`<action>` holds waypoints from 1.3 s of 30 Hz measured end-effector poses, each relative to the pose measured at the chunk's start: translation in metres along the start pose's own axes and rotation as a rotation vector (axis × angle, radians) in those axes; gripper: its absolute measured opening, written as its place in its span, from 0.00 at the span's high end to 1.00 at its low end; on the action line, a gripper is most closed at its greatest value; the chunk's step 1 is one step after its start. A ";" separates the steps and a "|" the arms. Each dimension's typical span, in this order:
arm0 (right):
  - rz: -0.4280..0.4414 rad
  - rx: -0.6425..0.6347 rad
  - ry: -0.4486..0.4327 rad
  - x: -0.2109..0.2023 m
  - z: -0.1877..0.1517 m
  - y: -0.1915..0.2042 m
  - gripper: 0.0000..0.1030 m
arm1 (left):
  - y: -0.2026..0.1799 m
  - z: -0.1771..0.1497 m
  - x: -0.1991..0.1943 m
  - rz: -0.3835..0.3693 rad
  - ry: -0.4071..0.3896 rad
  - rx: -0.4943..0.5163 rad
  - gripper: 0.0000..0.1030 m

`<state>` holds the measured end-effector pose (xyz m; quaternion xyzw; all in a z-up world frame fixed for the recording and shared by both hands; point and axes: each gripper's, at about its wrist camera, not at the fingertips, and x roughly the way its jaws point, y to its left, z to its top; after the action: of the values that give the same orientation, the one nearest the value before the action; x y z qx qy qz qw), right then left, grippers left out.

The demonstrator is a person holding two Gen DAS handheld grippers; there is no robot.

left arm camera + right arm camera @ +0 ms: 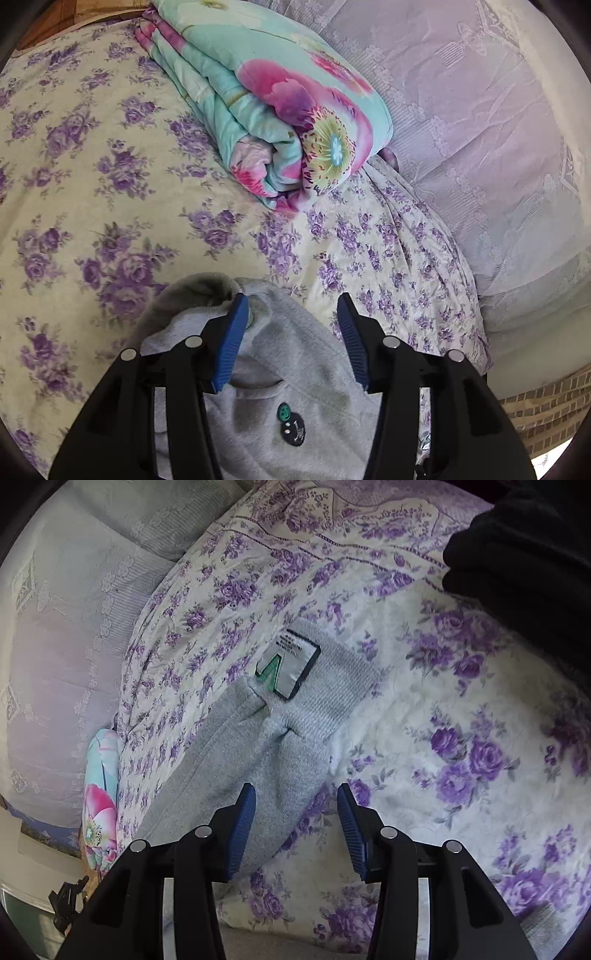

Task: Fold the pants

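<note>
Grey sweatpants lie on the purple-flowered bedspread; a small dark and green badge shows on them. My left gripper is open just above them, its blue pads either side of a raised fold, the left pad beside the fabric. In the right wrist view another part of the grey pants ends in a ribbed band with a white sewn-in label. My right gripper is open over that end's near edge, with the left pad alongside the cloth and the right pad over the bedspread.
A rolled turquoise and pink flowered quilt lies beyond the pants, next to a pale lace-covered pillow. A black garment sits at the upper right of the right wrist view. The bed's edge and a brick-patterned floor are at lower right.
</note>
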<state>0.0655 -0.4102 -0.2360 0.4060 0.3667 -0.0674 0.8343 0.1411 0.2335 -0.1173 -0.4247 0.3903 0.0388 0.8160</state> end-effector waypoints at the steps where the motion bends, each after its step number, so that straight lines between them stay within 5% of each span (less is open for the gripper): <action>1: 0.017 0.014 0.011 0.005 -0.001 0.000 0.55 | 0.006 -0.002 -0.008 0.017 0.001 -0.010 0.53; 4: 0.043 -0.001 0.041 0.022 0.000 0.008 0.61 | 0.031 -0.014 -0.037 0.054 0.004 -0.032 0.53; 8: 0.049 -0.085 0.019 0.021 0.004 0.027 0.96 | 0.064 -0.036 -0.080 0.101 0.001 -0.060 0.52; 12: 0.076 -0.204 -0.075 -0.016 0.011 0.047 0.96 | 0.097 -0.067 -0.113 0.137 0.031 -0.107 0.49; 18: -0.034 -0.090 0.099 0.031 0.011 0.002 0.96 | 0.129 -0.117 -0.099 0.077 0.137 -0.208 0.48; 25: 0.057 -0.151 0.041 -0.029 0.003 0.024 0.91 | 0.122 -0.117 -0.065 0.061 0.142 -0.223 0.48; 31: 0.118 -0.201 0.030 -0.125 -0.045 0.008 0.91 | 0.128 -0.117 -0.067 0.034 0.152 -0.227 0.59; 36: 0.038 -0.065 0.084 -0.175 -0.106 -0.058 0.91 | 0.135 -0.114 -0.069 0.023 0.177 -0.248 0.68; 39: 0.049 0.025 0.115 -0.171 -0.132 -0.084 0.91 | 0.135 -0.114 -0.068 0.025 0.190 -0.252 0.68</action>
<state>-0.1664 -0.4017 -0.2277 0.4288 0.4029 -0.0280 0.8081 -0.0276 0.2552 -0.1990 -0.5205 0.4632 0.0570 0.7151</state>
